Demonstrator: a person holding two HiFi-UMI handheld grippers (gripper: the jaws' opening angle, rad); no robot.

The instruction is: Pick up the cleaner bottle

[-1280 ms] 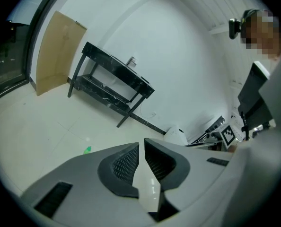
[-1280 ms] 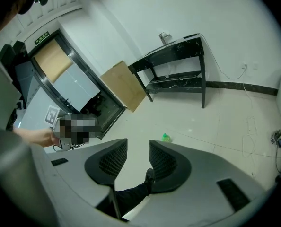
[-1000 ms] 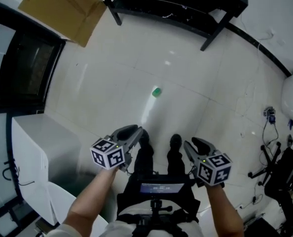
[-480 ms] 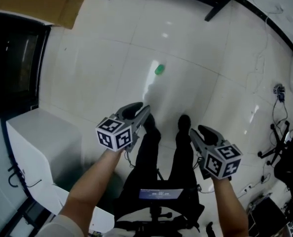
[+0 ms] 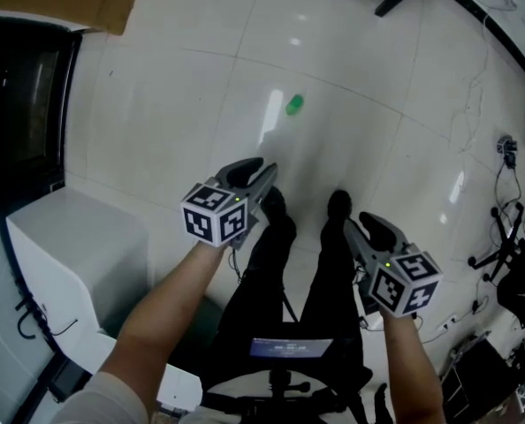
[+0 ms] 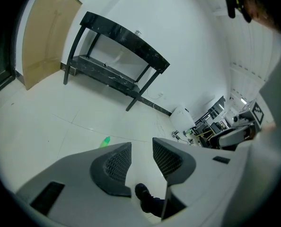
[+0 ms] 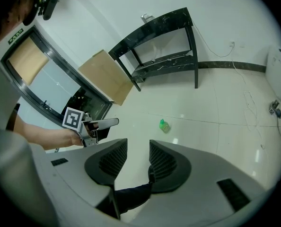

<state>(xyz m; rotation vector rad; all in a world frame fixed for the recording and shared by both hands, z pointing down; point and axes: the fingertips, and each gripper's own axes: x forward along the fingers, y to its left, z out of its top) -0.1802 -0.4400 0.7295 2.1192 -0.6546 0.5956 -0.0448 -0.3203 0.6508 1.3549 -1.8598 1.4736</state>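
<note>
We see the green cleaner bottle [image 5: 294,104] on the white tiled floor [image 5: 174,104], well ahead of both claws and touching neither. Our left claw [image 5: 267,175] hangs above the floor, jaws slightly apart with nothing between them. Our right claw [image 5: 348,228] is likewise parted and empty, beside our dark shoes [image 5: 338,204]

No wording is reading clearly anywhere. The cubes on the left gripper [image 5: 264,175] and right gripper [image 5: 351,227] are showing only black-and-white square patterns. The lit screen [image 5: 289,349] behind both grippers is displaying print too blurred to read.
</note>
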